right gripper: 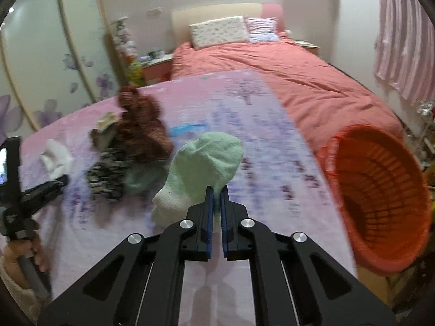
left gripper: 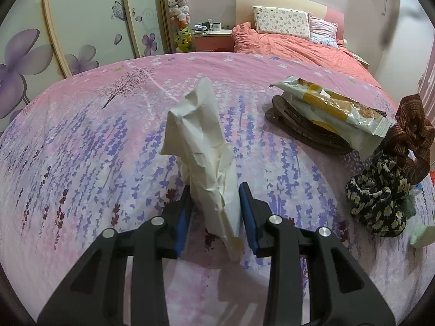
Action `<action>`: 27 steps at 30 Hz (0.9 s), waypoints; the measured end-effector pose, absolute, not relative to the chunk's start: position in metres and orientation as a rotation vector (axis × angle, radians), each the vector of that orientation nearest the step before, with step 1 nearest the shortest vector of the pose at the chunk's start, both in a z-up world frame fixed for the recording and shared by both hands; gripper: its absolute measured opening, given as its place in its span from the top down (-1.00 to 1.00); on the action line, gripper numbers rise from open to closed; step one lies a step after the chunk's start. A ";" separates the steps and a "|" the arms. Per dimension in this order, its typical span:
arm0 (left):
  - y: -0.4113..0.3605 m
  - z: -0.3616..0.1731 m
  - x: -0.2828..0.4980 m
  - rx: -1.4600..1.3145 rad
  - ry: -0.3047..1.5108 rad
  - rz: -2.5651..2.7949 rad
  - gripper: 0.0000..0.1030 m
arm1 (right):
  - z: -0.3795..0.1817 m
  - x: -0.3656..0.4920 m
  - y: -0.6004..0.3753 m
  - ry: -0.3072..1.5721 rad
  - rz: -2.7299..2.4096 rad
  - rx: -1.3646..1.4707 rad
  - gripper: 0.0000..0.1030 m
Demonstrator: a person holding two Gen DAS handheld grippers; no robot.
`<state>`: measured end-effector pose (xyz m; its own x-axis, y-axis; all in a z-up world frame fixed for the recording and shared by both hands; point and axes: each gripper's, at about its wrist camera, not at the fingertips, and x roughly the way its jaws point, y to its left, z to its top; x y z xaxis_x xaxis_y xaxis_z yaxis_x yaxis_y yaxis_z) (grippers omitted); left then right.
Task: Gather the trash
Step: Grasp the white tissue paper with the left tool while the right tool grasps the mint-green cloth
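My left gripper (left gripper: pixel 214 190) is shut on a crumpled white paper (left gripper: pixel 198 141), which stands up between the blue pads above the lavender-print bedspread (left gripper: pixel 81 149). A snack wrapper (left gripper: pixel 334 108) lies to the right across a brown hair claw (left gripper: pixel 304 127). In the right wrist view my right gripper (right gripper: pixel 216 190) is shut on the edge of a mint-green sock (right gripper: pixel 206 157) with a white end, held just above the spread. The left gripper (right gripper: pixel 46 187) and its white paper (right gripper: pixel 55 157) show at the far left, blurred.
An orange plastic basket (right gripper: pixel 380 190) lies tipped at the bed's right edge, its mouth facing me. A brown scrunchie (left gripper: pixel 413 133) and a black floral scrunchie (left gripper: pixel 378 201) are piled at the right. A salmon duvet (right gripper: pixel 299 81) and pillows lie beyond. A hand (right gripper: pixel 24 258) grips the left handle.
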<state>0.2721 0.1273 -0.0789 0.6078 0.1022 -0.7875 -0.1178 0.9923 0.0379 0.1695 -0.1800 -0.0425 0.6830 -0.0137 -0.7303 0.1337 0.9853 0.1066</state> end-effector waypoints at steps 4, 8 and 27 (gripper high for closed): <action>0.127 -0.079 0.272 -0.018 0.909 0.128 0.29 | -0.051 0.174 -0.185 0.841 -0.022 0.199 0.46; 0.127 -0.079 0.272 -0.018 0.909 0.127 0.28 | -0.050 0.173 -0.183 0.808 -0.003 0.202 -0.33; 0.128 -0.079 0.272 -0.018 0.909 0.127 0.28 | -0.078 0.202 -0.159 0.907 0.039 0.159 0.07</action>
<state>0.2722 0.1275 -0.0791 0.6077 0.1020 -0.7876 -0.1172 0.9924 0.0381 0.2025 -0.1590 -0.0782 0.6161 0.1008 -0.7812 0.0336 0.9875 0.1540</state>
